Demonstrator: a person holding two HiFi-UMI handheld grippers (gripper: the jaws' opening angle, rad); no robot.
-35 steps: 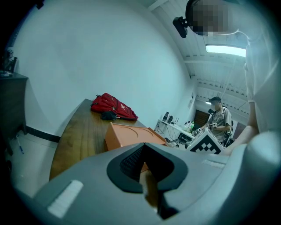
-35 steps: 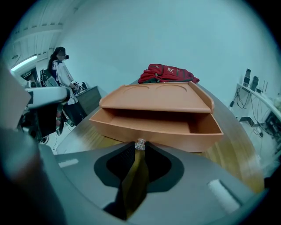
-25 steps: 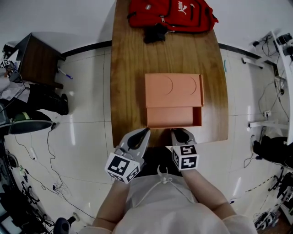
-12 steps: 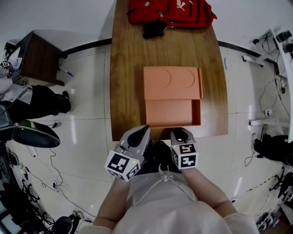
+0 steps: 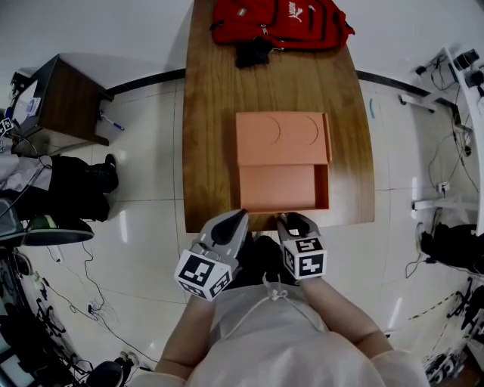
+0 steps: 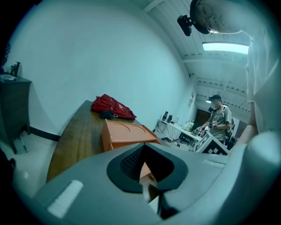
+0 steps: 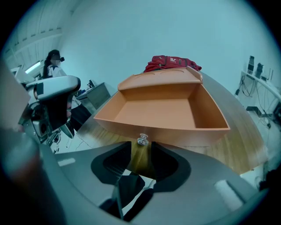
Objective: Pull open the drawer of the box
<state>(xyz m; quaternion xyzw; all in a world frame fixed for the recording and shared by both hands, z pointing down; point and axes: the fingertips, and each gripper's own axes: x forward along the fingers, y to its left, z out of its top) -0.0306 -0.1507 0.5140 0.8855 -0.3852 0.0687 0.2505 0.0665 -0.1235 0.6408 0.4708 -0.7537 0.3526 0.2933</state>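
Observation:
An orange box sits on the wooden table, its drawer pulled out toward me and empty. In the right gripper view the drawer fills the middle, with a small clear knob on its front. My right gripper sits just short of that knob; its jaws are opening and the pads do not touch it. In the head view the right gripper is at the table's near edge. My left gripper hovers beside it, fingers closed together with nothing held. The left gripper view shows the box ahead.
A red backpack lies at the table's far end. A dark side table stands on the floor to the left, with cables and chairs around it. A person stands at benches on the right.
The drawer has slid further out of the box toward me. The right gripper's jaws stand wider apart than before. The left gripper has barely moved.

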